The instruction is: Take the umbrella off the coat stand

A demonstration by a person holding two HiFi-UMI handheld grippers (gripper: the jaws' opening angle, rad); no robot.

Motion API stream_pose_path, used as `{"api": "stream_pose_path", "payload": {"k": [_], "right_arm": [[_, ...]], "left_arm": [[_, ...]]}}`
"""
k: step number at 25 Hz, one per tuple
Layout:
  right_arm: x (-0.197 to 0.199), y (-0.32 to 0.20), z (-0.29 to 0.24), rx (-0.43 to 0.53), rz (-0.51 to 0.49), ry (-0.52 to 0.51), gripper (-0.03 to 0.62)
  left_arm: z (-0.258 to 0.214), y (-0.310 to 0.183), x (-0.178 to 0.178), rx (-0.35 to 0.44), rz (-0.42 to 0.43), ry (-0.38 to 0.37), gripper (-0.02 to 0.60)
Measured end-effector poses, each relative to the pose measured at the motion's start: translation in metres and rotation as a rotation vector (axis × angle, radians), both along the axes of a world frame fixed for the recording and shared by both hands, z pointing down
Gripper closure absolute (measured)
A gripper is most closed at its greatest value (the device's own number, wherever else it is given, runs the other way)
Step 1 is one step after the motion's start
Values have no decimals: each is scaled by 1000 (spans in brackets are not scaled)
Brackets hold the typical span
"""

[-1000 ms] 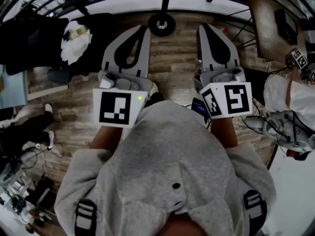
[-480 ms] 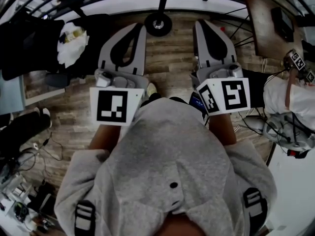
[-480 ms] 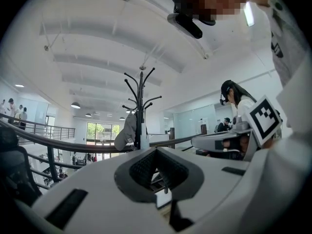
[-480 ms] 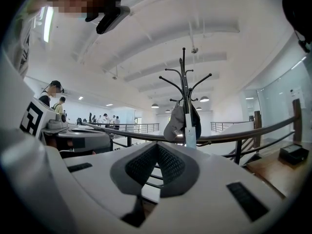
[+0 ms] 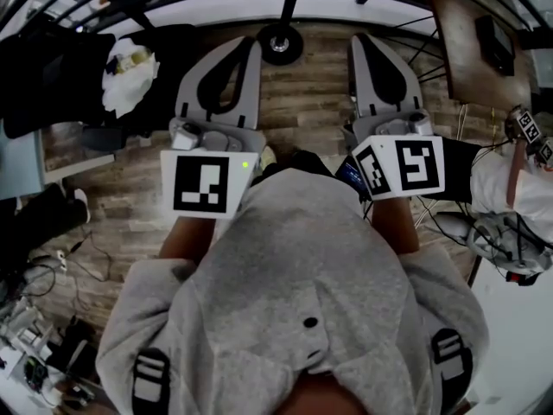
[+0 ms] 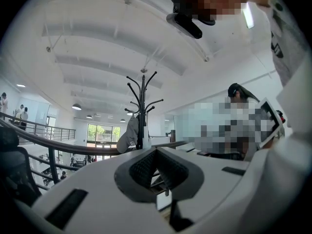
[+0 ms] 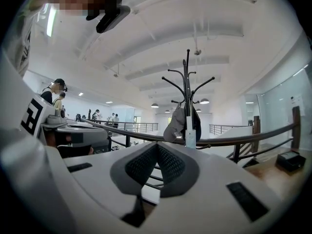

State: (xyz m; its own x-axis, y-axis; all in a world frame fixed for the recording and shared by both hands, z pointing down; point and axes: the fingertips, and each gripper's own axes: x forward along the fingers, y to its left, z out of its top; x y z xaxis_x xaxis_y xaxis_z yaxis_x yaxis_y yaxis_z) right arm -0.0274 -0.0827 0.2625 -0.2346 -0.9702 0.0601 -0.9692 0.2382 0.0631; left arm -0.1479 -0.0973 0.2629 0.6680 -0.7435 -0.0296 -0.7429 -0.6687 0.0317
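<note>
A black coat stand rises straight ahead beyond both grippers, its round base on the wood floor. On it hang a grey cap and a dark folded thing with a white tag, probably the umbrella. From the left gripper view the coat stand shows the cap, and the umbrella is hidden. My left gripper and right gripper point level at the stand, well short of it. Both are shut with nothing held.
A curved dark railing runs between me and the stand. A black chair with a white bundle sits at the left, a wooden desk at the upper right, and cables and a person in white at the right. More people stand far off.
Both grippers stay shut and side by side, and the right one has drifted slightly right in the head view. The legs and clutter at the left have slid toward the picture's edge.
</note>
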Motion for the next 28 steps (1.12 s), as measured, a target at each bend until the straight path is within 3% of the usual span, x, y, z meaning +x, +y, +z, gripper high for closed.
{"api": "stream_pose_path", "payload": {"k": [5,10,16,28], "right_arm": [[3,33,-22,17,10,11,580],[8,6,-12,20,6,5,580],[21,7,-15,31,8,3,580],[80,-25,-11,31,3,-34,580]], "left_arm": [[-21,33,6,15,18,3,571],[-8,5,6,12,6,2,571],[-9,10,14,11,-13,1,571],[-9,-21,70,32,-36,-41,571]]}}
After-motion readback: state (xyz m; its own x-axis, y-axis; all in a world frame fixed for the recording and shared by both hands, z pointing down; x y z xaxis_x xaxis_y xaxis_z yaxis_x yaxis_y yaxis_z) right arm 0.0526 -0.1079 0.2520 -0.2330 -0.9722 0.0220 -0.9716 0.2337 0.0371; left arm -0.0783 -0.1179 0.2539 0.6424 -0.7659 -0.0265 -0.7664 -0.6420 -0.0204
